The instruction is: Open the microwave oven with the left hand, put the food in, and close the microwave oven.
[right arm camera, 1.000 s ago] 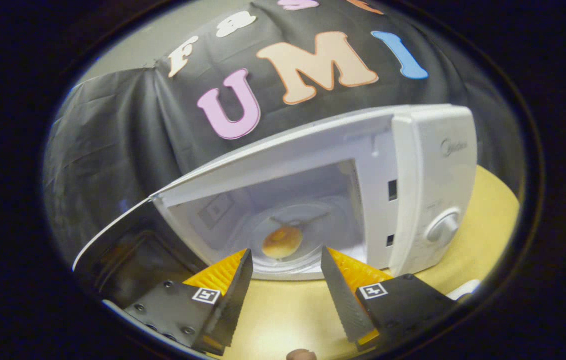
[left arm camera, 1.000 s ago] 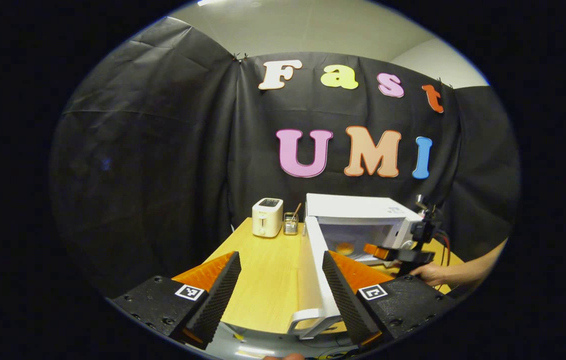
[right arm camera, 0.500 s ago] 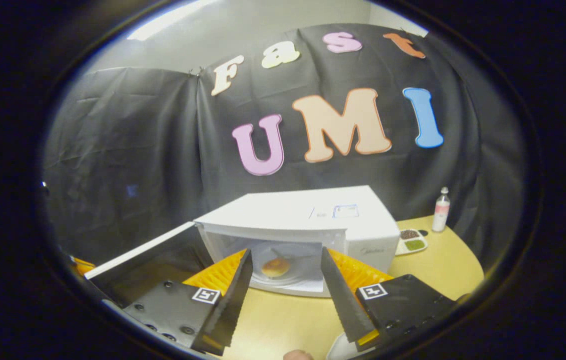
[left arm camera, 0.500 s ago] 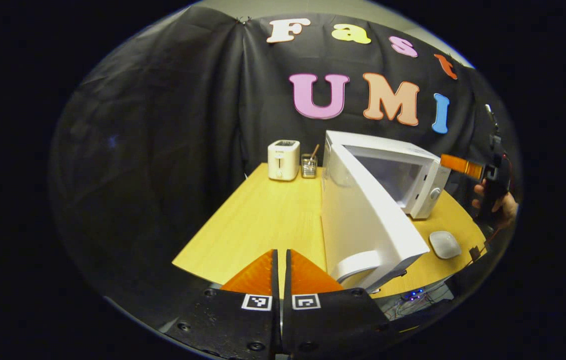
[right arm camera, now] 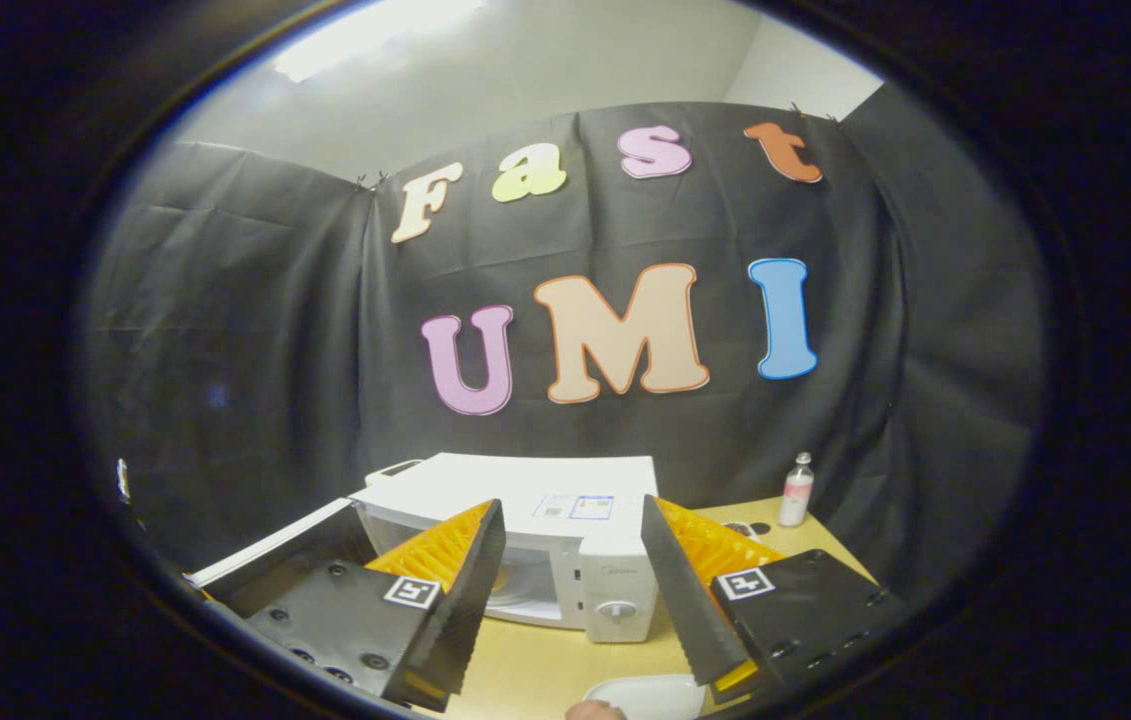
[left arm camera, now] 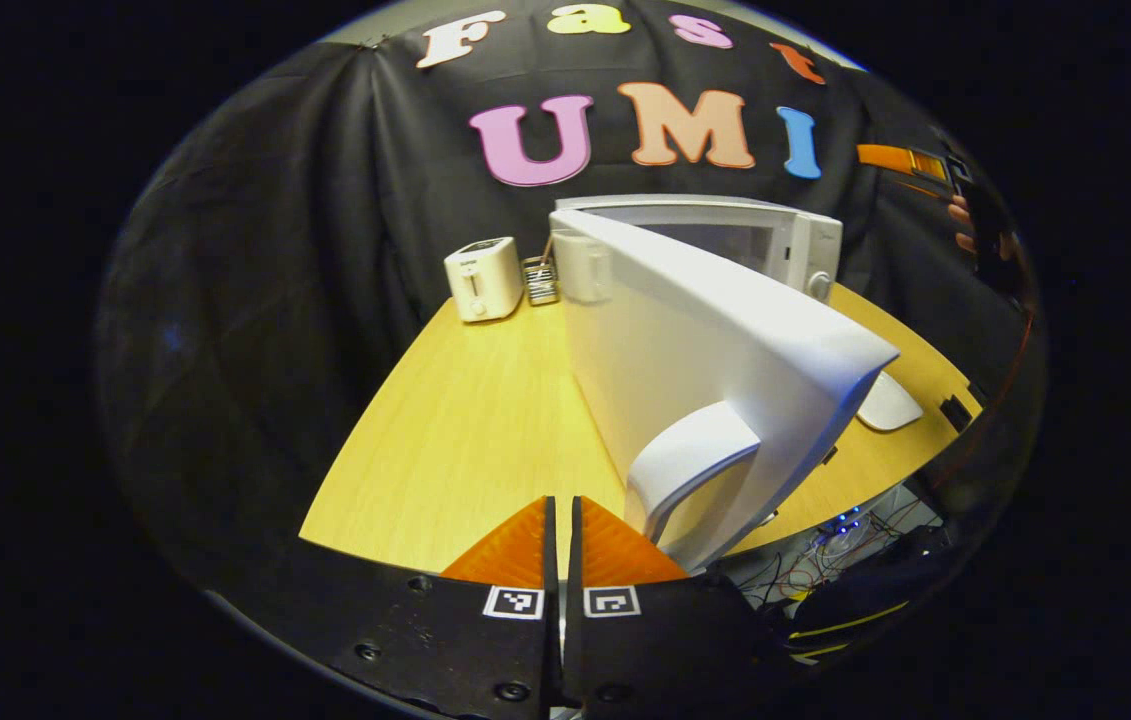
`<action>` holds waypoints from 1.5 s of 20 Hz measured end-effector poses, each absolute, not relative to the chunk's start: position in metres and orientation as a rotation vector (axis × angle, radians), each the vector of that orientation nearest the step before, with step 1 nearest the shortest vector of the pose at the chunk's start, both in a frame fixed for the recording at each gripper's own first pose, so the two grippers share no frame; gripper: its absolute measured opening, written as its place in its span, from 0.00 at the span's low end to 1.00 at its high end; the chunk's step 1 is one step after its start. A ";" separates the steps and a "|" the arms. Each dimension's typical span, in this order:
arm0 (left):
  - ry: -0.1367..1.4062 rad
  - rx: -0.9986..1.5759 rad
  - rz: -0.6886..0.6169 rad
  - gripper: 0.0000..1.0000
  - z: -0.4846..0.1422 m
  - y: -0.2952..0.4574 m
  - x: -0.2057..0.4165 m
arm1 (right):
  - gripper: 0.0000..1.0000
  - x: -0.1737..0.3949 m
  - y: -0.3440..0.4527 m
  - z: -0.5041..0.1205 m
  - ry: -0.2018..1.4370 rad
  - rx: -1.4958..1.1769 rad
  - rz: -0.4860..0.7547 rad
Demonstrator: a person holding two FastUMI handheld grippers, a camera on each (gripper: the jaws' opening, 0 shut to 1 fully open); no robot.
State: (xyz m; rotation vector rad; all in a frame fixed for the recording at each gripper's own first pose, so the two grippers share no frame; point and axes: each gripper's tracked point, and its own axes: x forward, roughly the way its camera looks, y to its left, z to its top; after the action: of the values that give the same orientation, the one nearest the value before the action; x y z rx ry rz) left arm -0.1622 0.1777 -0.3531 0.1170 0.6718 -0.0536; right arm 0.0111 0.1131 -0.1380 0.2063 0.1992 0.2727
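The microwave oven [left arm camera: 785,245] stands toward the back of the wooden table [left arm camera: 465,420], its door [left arm camera: 695,350] swung partway out toward the front edge, the curved handle [left arm camera: 690,460] just beside my left gripper [left arm camera: 561,530]. My left fingers are pressed together with nothing between them, hovering over the table's front edge. My right gripper [right arm camera: 570,580] is held wide apart and empty, raised in front of the oven. A toaster [left arm camera: 482,278] and a small holder [left arm camera: 540,280] sit at the table's back left corner. A bottle [right arm camera: 797,490] stands at the back right, and a white mouse [left arm camera: 887,402] lies near the right edge.
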 end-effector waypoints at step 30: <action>0.598 0.262 -0.504 0.00 -0.340 -0.038 0.039 | 0.75 -0.045 -0.041 -0.084 0.156 0.159 -0.016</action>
State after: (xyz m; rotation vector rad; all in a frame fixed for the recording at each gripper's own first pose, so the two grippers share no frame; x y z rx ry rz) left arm 0.0388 -0.0384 -0.3396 0.2622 0.5983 -0.5040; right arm -0.0450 -0.0408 -0.0845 0.1595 0.1562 -0.0164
